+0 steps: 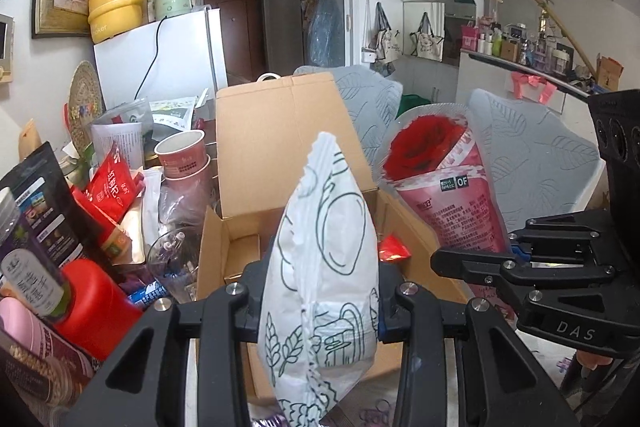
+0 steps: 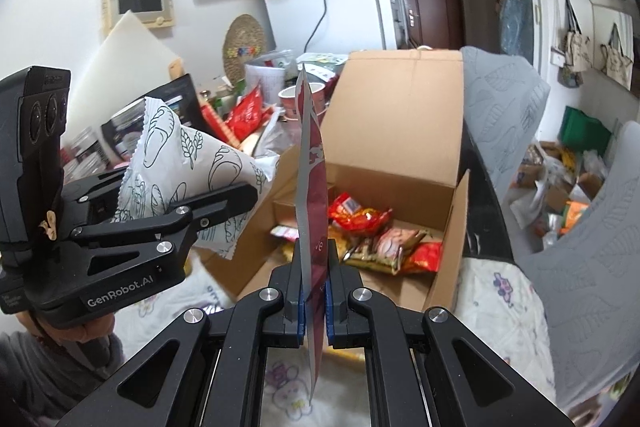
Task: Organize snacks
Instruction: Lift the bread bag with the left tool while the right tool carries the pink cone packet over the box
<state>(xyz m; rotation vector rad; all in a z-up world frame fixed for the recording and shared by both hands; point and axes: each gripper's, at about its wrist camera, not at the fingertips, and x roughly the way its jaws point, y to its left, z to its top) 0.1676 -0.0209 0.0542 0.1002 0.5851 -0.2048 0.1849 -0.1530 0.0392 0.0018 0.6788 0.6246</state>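
Left tool (image 1: pixel 320 311) clenched on puffy white snack bag (image 1: pixel 324 247); right tool (image 2: pixel 314 307) clenched on flat red pouch (image 2: pixel 312 163). Both just short of open cardboard box (image 2: pixel 400 115) ahead. Bags look light, crinkly, crushable; grip by edges.

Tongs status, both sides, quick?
Left tongs: shut on the white line-drawn snack bag.
Right tongs: shut on the flat red-and-pink packet.
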